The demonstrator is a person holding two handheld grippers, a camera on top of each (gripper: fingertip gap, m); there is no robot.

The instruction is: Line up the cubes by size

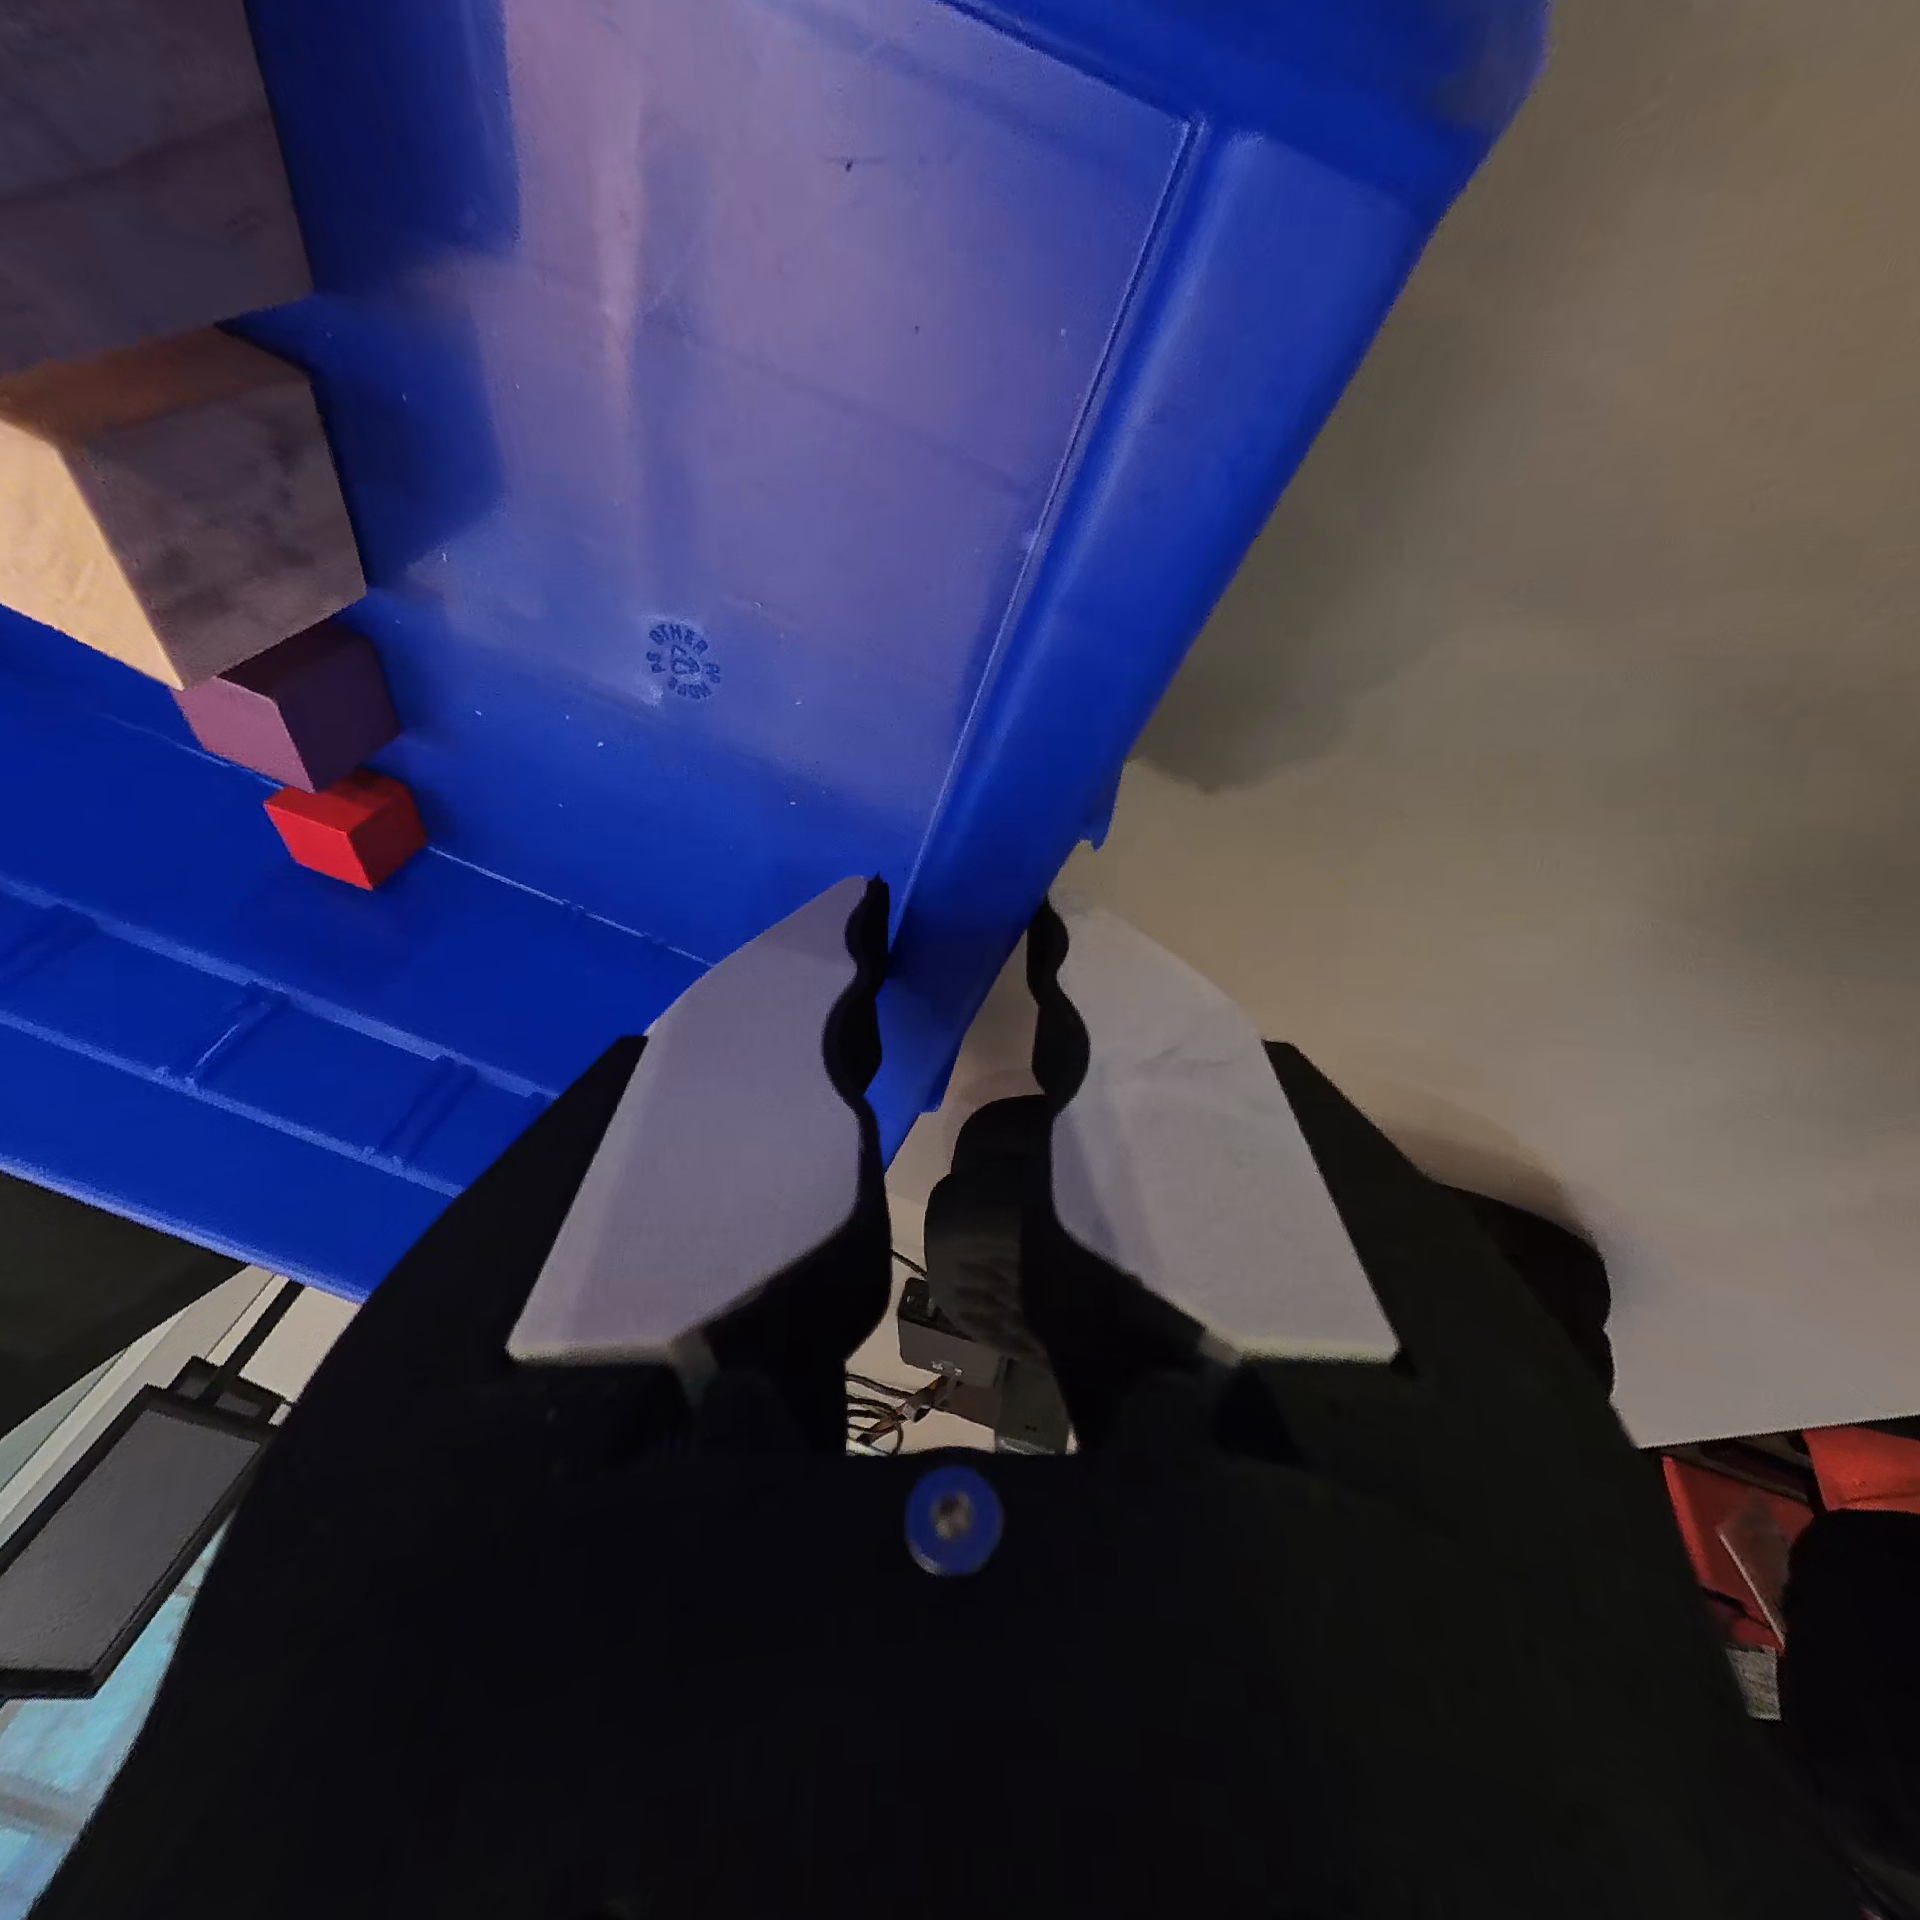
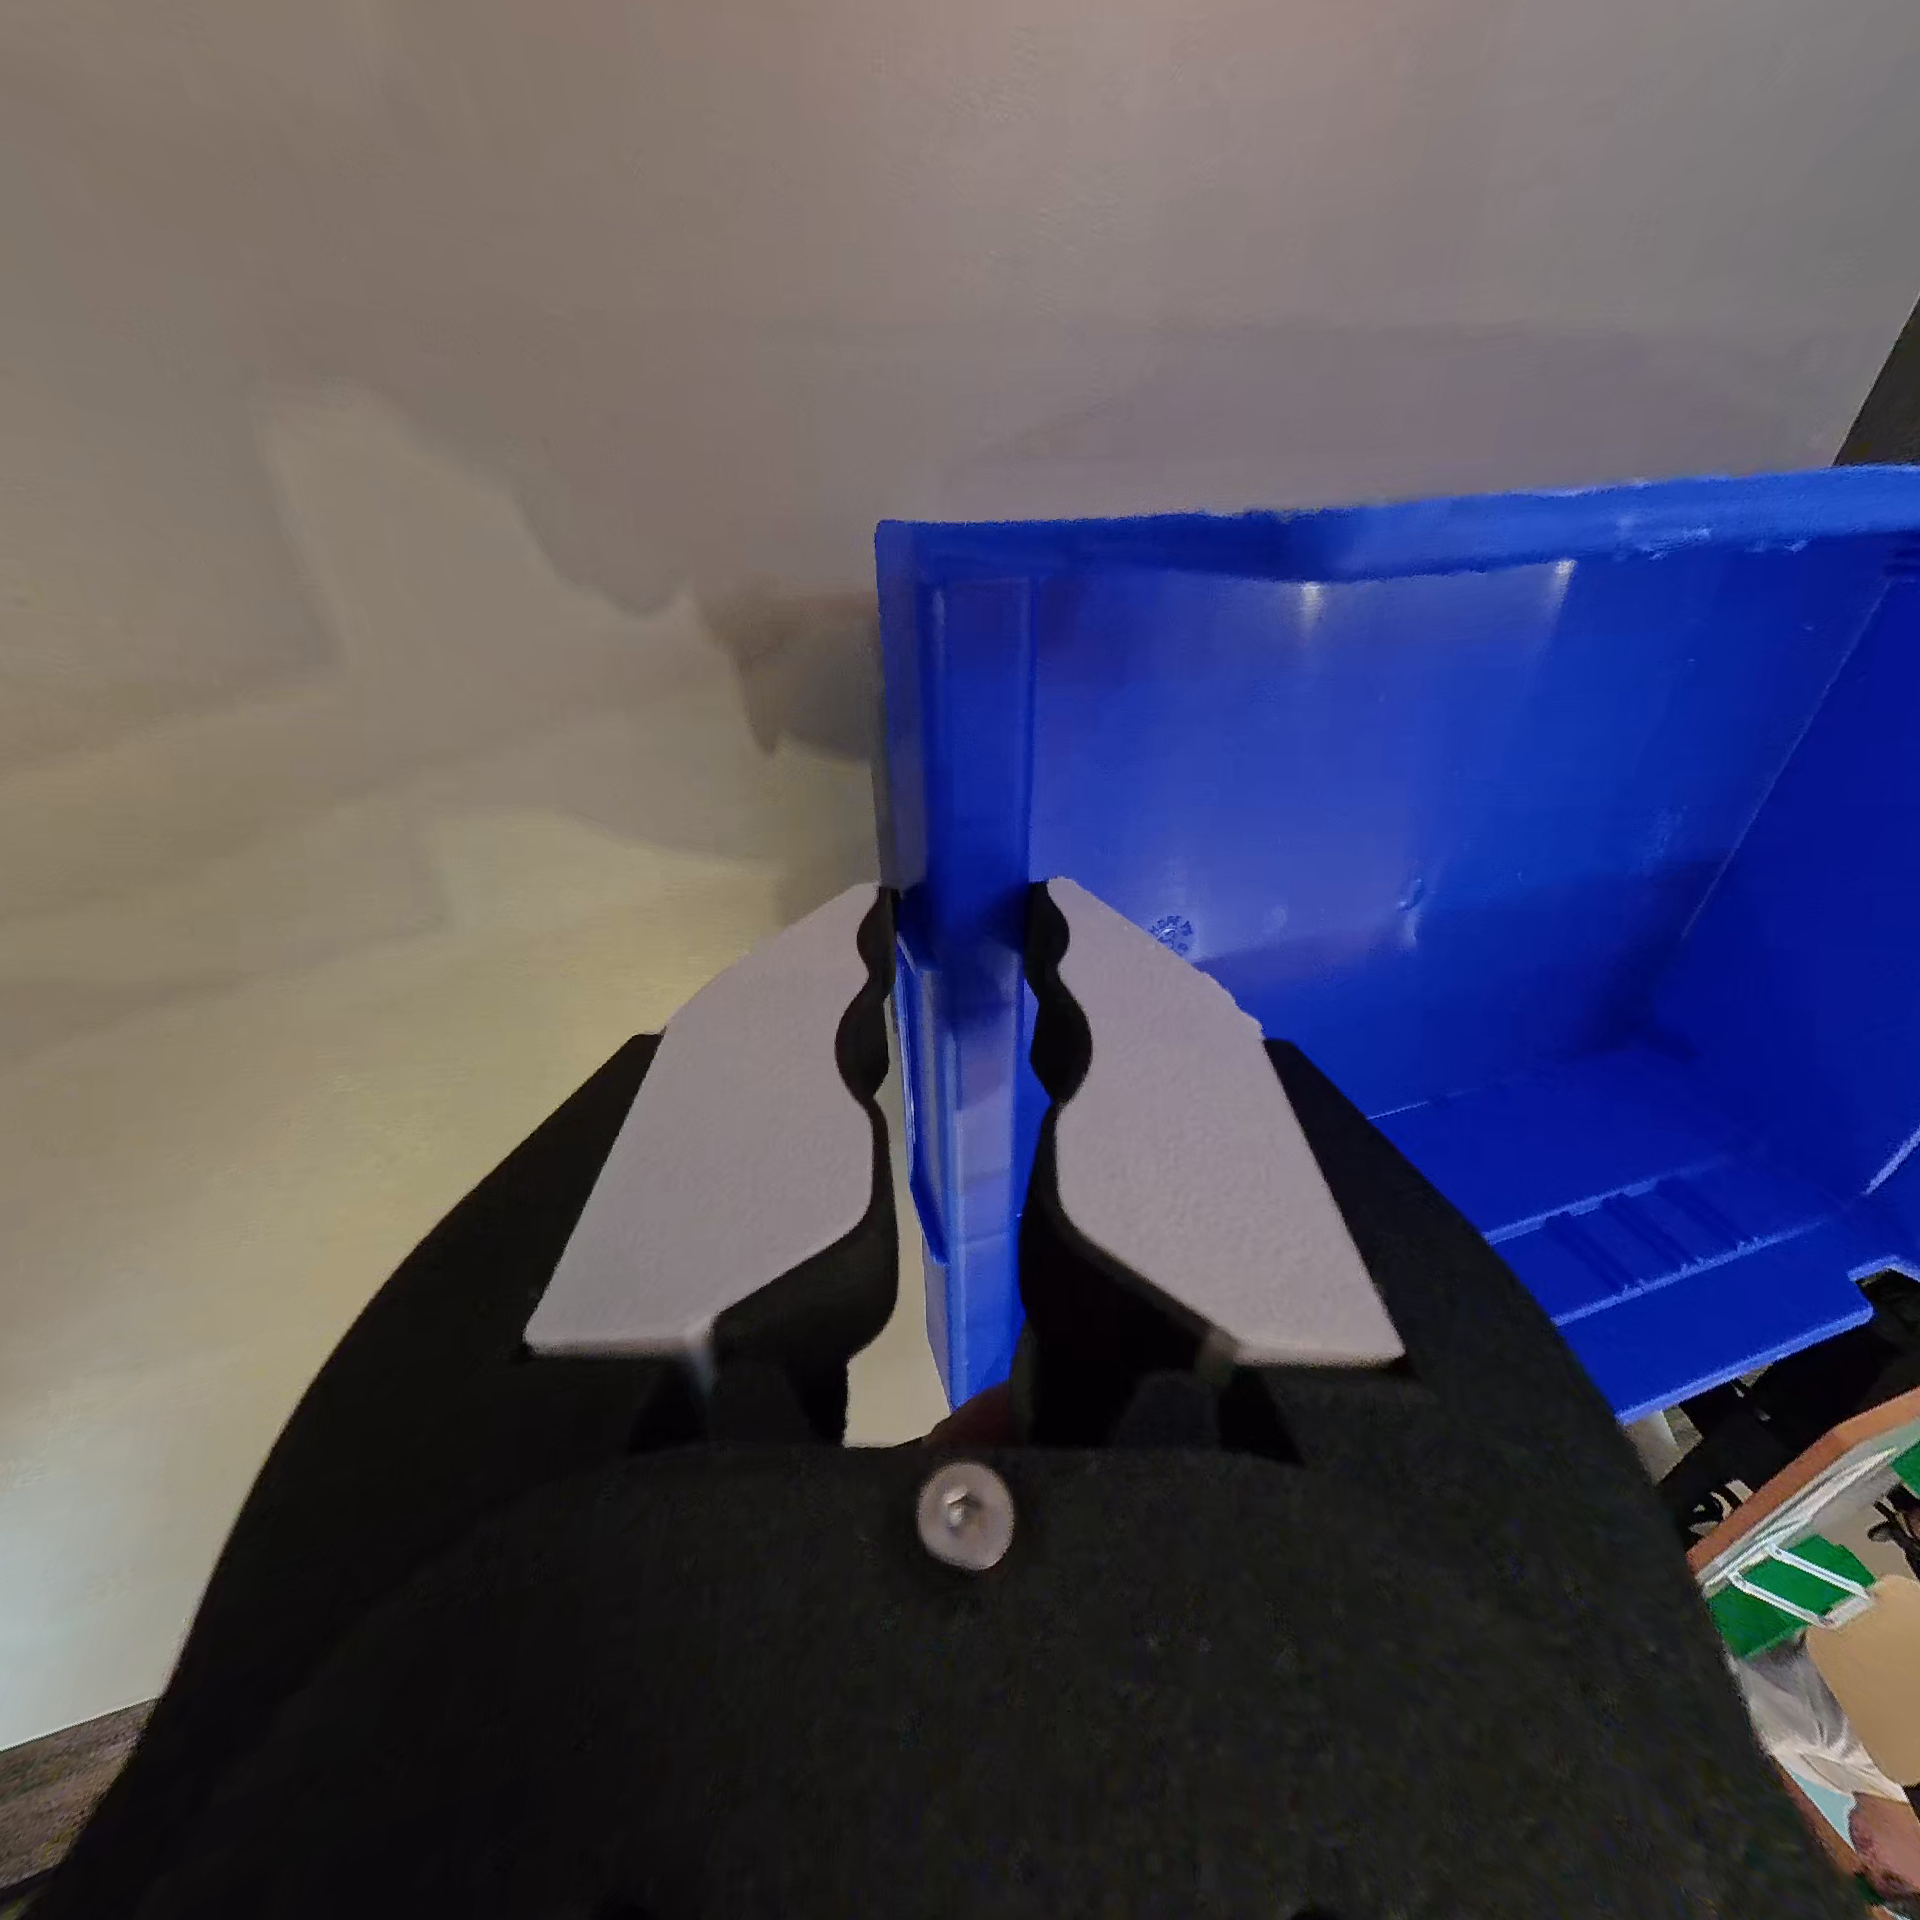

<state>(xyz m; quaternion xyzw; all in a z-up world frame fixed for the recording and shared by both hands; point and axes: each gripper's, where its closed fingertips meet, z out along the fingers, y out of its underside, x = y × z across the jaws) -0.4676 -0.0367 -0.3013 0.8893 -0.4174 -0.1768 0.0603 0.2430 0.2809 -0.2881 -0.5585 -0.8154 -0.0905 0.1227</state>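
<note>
If either grip on the tilted blue bin (image 1: 790, 416) slips, the cubes in a row at the left of the left wrist view, from the small red cube (image 1: 348, 831) upward, could scatter. The left gripper (image 1: 956, 977) has its fingers clamped on one side wall, pointing forward along it. The right gripper (image 2: 961, 966) pinches the opposite wall edge likewise.

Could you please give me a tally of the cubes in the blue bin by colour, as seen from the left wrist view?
Pale wood-coloured cubes: 2, one partly cut off at the picture's edge and one next to it
Purple cube: 1
Red cube: 1
Total: 4 cubes, in a row along one side of the blue bin.
</note>
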